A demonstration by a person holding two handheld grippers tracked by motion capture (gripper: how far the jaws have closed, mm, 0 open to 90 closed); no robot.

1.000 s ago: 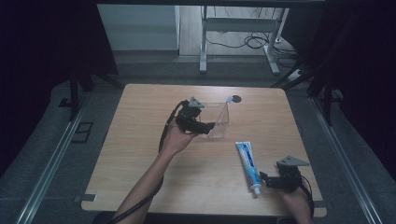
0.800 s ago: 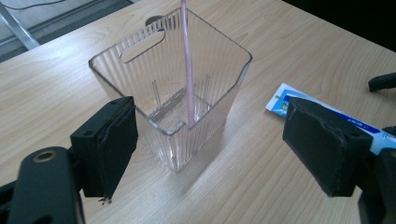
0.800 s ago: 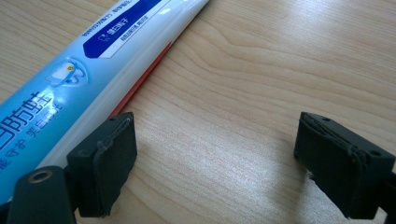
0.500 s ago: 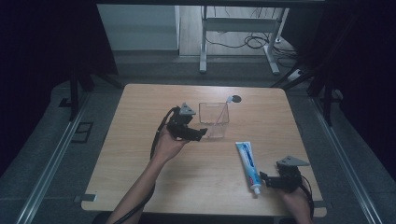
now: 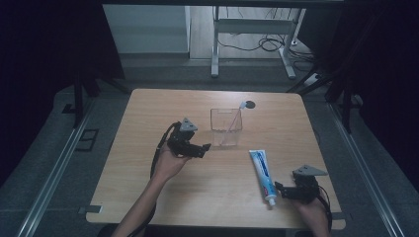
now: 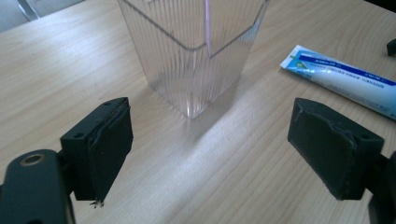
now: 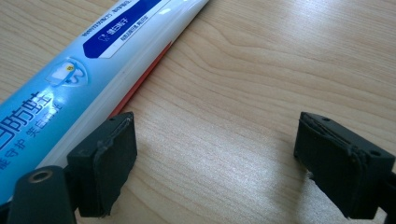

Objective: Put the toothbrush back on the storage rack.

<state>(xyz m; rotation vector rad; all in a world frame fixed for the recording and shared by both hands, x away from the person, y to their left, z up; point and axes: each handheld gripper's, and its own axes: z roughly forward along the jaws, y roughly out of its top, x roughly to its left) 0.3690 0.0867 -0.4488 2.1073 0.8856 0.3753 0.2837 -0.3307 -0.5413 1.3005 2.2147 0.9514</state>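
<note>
A clear ribbed cup [image 5: 226,127] stands upright at the middle of the wooden table, with a toothbrush [image 5: 242,105] leaning in it. My left gripper [image 5: 205,148] is just left of the cup and apart from it. Its jaws have just been opening and stand open with nothing between them. The left gripper view has the cup [image 6: 196,51] right ahead of the left gripper [image 6: 210,154], the pink brush handle [image 6: 207,23] inside. A blue and white toothpaste tube [image 5: 262,175] lies at the near right. My right gripper [image 5: 279,190] is open beside its cap end, and the tube [image 7: 93,60] runs past the left jaw.
A dark round hole [image 5: 250,104] sits in the table top behind the cup. The table's near edge [image 5: 212,224] is close under both hands. A metal desk frame [image 5: 249,29] and cables stand on the floor beyond the far edge.
My left gripper has drawn back from the cup toward the near left, and the cup now stands free. The right hand has kept still.
</note>
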